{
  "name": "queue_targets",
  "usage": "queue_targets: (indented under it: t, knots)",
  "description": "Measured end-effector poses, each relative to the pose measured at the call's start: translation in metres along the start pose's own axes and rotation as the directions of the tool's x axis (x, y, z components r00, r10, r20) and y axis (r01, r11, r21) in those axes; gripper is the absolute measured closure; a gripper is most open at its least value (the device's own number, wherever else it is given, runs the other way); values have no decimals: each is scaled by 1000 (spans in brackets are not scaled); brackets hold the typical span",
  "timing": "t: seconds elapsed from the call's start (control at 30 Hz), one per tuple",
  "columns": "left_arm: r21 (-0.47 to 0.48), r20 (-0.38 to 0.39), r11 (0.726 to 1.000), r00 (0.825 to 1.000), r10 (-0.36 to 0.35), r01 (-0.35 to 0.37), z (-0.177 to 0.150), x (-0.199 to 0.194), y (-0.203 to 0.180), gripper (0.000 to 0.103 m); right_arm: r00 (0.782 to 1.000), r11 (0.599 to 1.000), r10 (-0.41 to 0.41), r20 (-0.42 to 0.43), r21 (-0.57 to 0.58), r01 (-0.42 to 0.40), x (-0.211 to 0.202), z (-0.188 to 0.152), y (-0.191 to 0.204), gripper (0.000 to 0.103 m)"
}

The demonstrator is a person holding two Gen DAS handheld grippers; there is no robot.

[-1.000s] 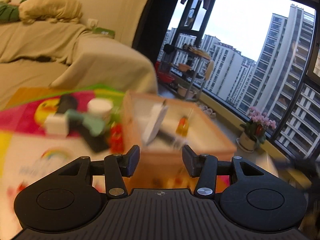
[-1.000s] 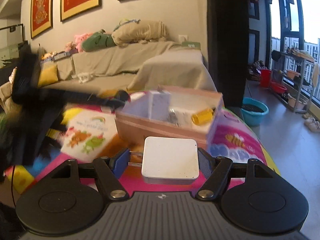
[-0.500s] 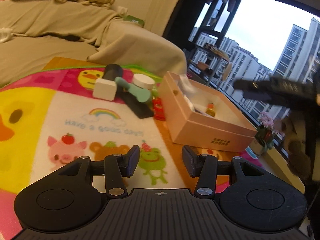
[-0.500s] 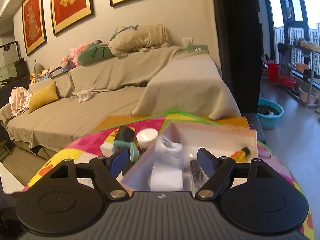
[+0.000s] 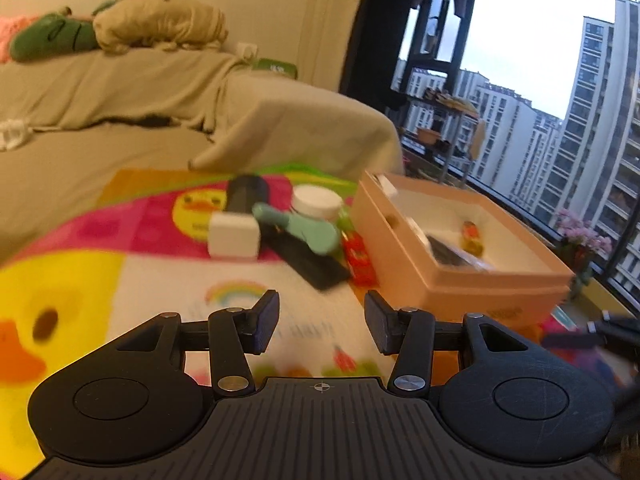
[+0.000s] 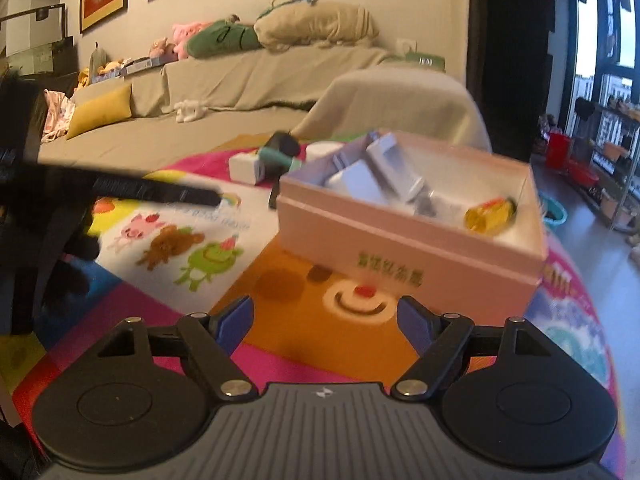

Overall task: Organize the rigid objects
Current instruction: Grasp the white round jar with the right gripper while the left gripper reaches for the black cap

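Pink cardboard makes up the box [image 6: 408, 240] that sits on the cartoon play mat [image 5: 120, 280], and it already holds several pale packets and a small yellow bottle [image 6: 490, 216]. What remains to be tidied lies in a cluster just beside the box's far-left corner: a white block [image 5: 233, 236], a teal handled thing [image 5: 304, 230] lying across a flat black slab [image 5: 316, 266], a white round jar [image 5: 318, 202], a dark cylinder [image 5: 247, 196] behind them, and a small red item [image 5: 360, 262] touching the box wall.

Left tongs [image 5: 320, 322] stand apart with nothing between the fingers, low over the mat and facing that cluster. Right tongs [image 6: 326, 320] are likewise spread and empty, hovering near the front wall of the box.

Judging by the aim, the step in hand is a reach by the left side toward the loose pile. The white block looks like the easiest first pick: it sits at the near-left edge of the heap, has flat parallel faces, and is not pinned under anything as far as the blur allows. To do this well, approach low and straight, and straddle the block across its narrower faces. Settle the fingers before closing, so the block does not get shoved into the teal piece. Motion blur softens the pile, so which items overlap behind the block cannot be told with certainty. Keeping the right side clear of the box opening would leave room for the drop.
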State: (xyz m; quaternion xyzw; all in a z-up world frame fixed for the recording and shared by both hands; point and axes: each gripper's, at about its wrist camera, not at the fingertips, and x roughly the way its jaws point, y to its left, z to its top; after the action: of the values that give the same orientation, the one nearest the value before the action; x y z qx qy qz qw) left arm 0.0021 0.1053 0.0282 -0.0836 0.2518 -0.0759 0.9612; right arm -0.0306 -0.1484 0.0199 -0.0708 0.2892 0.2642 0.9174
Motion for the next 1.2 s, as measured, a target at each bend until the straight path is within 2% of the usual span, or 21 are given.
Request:
queue_targets:
  t: [0.17,0.23,0.33,0.47,0.6,0.67,0.73,0.83,0.9,0.93,0.97,1.07,1.2]
  knots:
    - [-70,34,995,996,79,-77,19,21,24,52,1000,1000,29,-11,7,-29,3,3,1,24]
    - [-111,38,988,993,109,-104,27,29,36,52,998,998,59,7,21,-59,-3,25,0,24]
    - [-162,68,983,993,96,-84,35,34,53,52,996,995,86,15,39,-87,-3,85,-5,20]
    - [-212,60,976,997,56,-42,38,40,76,52,993,991,100,-65,95,-93,53,168,-16,19]
    - [-221,13,975,1000,13,-10,47,52,92,52,982,993,52,-182,113,-32,136,213,-8,20]
    - [-217,4,976,1000,-1,2,55,59,99,52,974,997,-29,-224,69,45,176,221,4,30]
    - [-224,10,975,1000,-15,16,61,65,107,52,956,991,-89,-279,69,113,211,224,10,46]
    - [-245,20,969,1000,-22,26,69,77,119,52,935,983,-121,-334,90,159,247,226,12,50]
    - [-275,20,961,1000,-22,26,73,87,128,52,910,973,-204,-360,26,228,264,223,18,50]
    - [-296,20,955,999,-28,32,76,92,134,52,902,972,-212,-377,12,234,268,222,18,53]
    - [-319,20,947,999,-37,41,78,98,140,52,898,974,-202,-391,12,224,270,219,19,53]
    - [-363,3,930,998,-66,62,83,121,153,52,905,985,-166,-391,-31,168,257,211,27,53]
    - [-320,-64,942,990,-129,102,78,141,146,55,911,994,-79,-405,-98,43,225,193,47,53]
